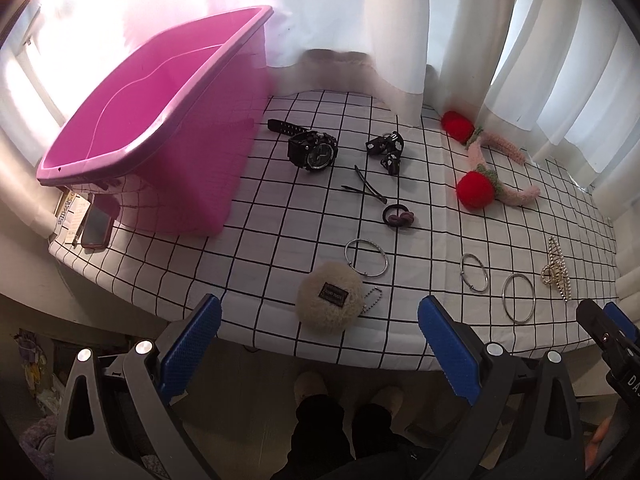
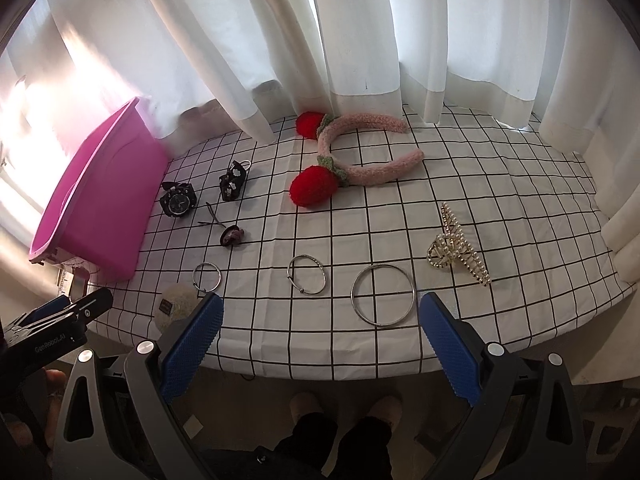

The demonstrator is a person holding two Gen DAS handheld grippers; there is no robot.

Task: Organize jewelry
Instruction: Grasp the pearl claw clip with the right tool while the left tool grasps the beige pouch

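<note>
Both tools, left and right, released, empty; jewelry spread singly for access, pink bin at 10 o'clock.

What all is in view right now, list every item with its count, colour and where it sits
bin: 1, pink, table's left end
watch: 1, black, right of bin
bow clip: 1, black, right of watch
hair pins: 2, dark, crossed, centre
hair tie: 1, dark and mauve, centre
bangles: 3, silver, near edge
fluffy pouch: 1, cream, near edge
headband: 1, pink with red pom-poms, by curtain
claw clip: 1, gold with pearls, right
phone: 1, dark, beside bin
tablecloth: 1, white, black grid
curtain: white, behind
left tongs: open, empty
right tongs: open, empty
</note>
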